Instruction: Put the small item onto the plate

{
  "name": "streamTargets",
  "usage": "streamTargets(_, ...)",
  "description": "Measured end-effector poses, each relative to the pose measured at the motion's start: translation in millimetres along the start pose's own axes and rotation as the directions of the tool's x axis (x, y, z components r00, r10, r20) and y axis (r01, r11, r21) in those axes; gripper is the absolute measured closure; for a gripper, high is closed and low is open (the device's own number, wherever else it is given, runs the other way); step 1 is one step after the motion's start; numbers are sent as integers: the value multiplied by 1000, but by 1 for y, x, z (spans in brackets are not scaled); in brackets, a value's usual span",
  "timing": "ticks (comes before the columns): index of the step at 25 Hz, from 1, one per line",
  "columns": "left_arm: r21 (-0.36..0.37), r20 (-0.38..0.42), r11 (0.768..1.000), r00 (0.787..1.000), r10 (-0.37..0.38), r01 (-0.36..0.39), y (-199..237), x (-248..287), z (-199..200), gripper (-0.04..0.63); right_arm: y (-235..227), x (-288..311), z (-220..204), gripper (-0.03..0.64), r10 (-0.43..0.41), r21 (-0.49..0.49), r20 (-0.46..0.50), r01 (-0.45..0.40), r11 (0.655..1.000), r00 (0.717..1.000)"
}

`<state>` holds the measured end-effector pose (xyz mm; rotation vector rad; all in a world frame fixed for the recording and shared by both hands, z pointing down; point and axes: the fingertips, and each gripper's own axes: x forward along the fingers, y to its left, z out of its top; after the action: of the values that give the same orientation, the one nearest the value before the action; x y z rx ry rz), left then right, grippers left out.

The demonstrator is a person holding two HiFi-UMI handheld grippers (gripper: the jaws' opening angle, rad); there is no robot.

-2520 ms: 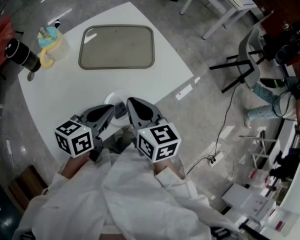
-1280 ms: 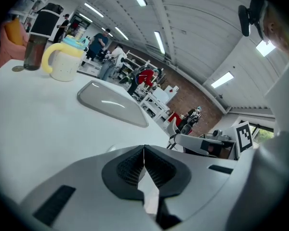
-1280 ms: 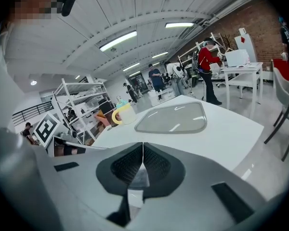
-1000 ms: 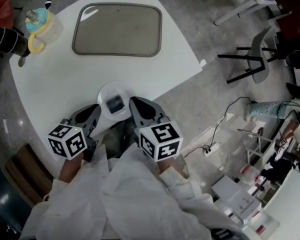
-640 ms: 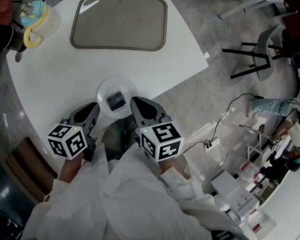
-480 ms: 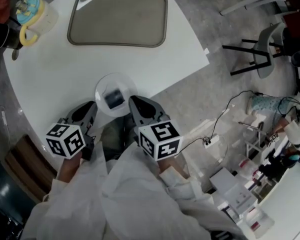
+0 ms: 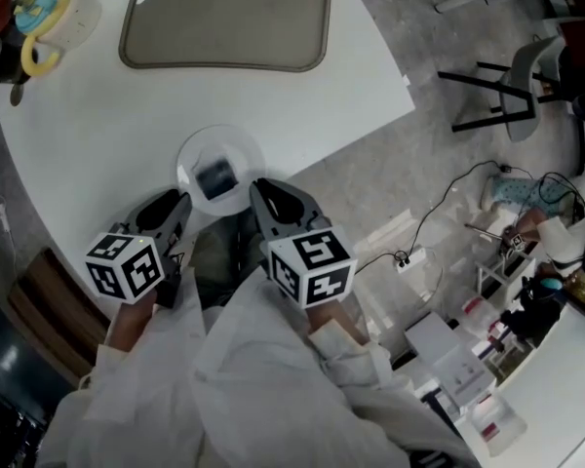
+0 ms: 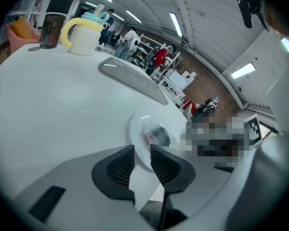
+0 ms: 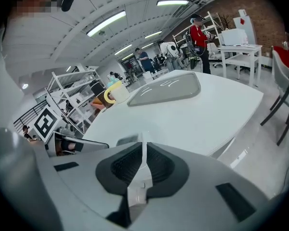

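The small item (image 7: 214,176) is seen lying on the white plate (image 7: 182,167) near the table (image 7: 117,115) edge, so the placing appears done (only withdrawal seems left). The left claw (image 8: 142,154) is opening, with nothing between its jaws. The right claw (image 9: 143,153) is held closed, empty.

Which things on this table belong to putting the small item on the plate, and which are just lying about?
Belongs to the job: small dark item, lying on the white plate; left claw, its jaws opening with nothing between them; right claw, shut and empty.

Just lying about: grey tray; cream jug with yellow handle; dark tumbler.
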<state>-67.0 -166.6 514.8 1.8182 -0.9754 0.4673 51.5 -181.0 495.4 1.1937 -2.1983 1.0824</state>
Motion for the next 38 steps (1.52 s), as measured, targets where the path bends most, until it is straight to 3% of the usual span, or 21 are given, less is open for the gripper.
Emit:
streamTargets(9, -29, -21, 999, 999, 32, -33, 9, 3, -4, 456, -9, 1, -8, 592, -16, 17, -9, 16, 1000, 1000)
streamTargets(19, -93, -27, 996, 1000, 9, -12, 8, 6, -8, 452, -20, 5, -17, 517, -44, 28, -47, 45, 999, 998)
streamTargets(38, -170, -57, 985, 998, 4, -13, 1, 10, -10, 453, -20, 16, -32, 511, -10, 94, -119, 21, 995, 993)
